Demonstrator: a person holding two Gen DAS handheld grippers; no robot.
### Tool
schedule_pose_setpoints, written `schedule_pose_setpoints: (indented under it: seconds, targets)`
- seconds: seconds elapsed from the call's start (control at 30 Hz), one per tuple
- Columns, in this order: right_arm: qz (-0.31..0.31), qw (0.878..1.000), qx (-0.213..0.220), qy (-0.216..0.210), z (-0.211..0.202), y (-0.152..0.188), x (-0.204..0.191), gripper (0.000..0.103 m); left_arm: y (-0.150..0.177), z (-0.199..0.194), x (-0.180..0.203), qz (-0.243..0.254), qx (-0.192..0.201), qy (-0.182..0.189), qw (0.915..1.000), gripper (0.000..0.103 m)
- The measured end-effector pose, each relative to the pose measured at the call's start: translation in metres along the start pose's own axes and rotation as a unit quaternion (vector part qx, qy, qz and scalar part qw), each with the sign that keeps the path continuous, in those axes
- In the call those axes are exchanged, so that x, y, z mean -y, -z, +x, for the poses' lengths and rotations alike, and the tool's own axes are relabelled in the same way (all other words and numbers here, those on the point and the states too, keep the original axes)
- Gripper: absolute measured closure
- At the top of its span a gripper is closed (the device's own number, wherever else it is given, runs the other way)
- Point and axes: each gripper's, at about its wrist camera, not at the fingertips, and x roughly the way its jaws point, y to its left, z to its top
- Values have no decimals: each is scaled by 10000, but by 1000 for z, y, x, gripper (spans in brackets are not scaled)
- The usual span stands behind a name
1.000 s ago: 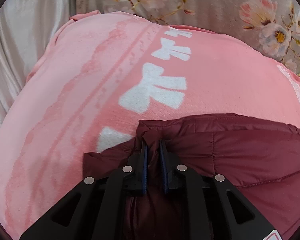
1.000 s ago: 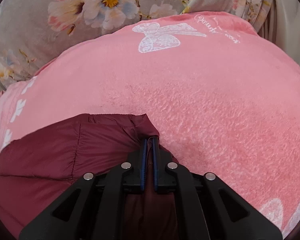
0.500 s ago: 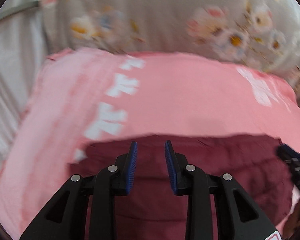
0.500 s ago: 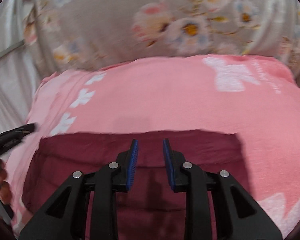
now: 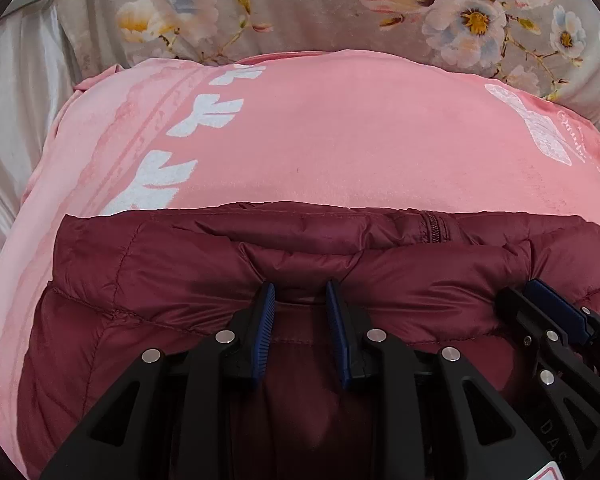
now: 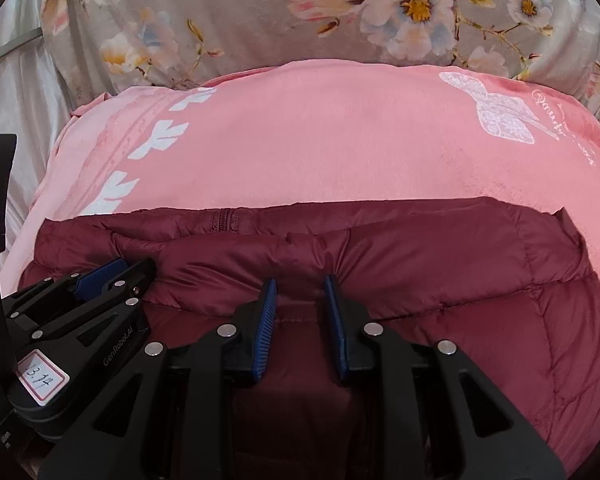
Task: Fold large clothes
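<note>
A maroon quilted puffer jacket [image 5: 380, 264] lies folded on a pink blanket [image 5: 340, 140], its far folded edge straight, with a zipper showing. It also shows in the right wrist view [image 6: 420, 264] on the blanket [image 6: 320, 140]. My left gripper [image 5: 300, 292] is open and empty, fingertips resting at a padded fold of the jacket. My right gripper [image 6: 300, 288] is open and empty, at the same fold further right. Each gripper shows in the other's view: the right one [image 5: 540, 304] and the left one [image 6: 112, 276].
The pink blanket has white bow prints [image 5: 208, 112] and a lace butterfly print [image 6: 500, 112]. Behind it lies grey floral bedding [image 5: 340, 12]. Pale satin fabric [image 5: 16, 100] lies at the left.
Both grippers let go of the jacket's corners and opened. They drew back and now rest side by side at the folded jacket's near part.
</note>
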Motion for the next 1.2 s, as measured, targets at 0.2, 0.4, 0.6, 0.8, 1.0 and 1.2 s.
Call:
schedule_pose_setpoints:
  seconds: [0.2,0.4,0.6,0.8,1.0,1.2]
  targets:
    - [-67,9999,4,91,7,4,-3,79,4,5,4,40,151,-95,9998,78]
    - [18,10000,-20,25,10,4,0,79,6,7,6,60,196,-151,9997,78]
    - [41,10000,-36,11,11,4,1,79,6,7,8,82,202,-197,9996,78]
    - [75,10000,-38,-3,12,3,2,79,6,8,7,87,205,-185,9996,78]
    - [136,9999,-36,-11,14,3,2,79,5,8,7,80,207,-198,9996,77]
    - [162,9999,-38,-37,16,1,2,79,4,9,6,69,204,-199,9996,77]
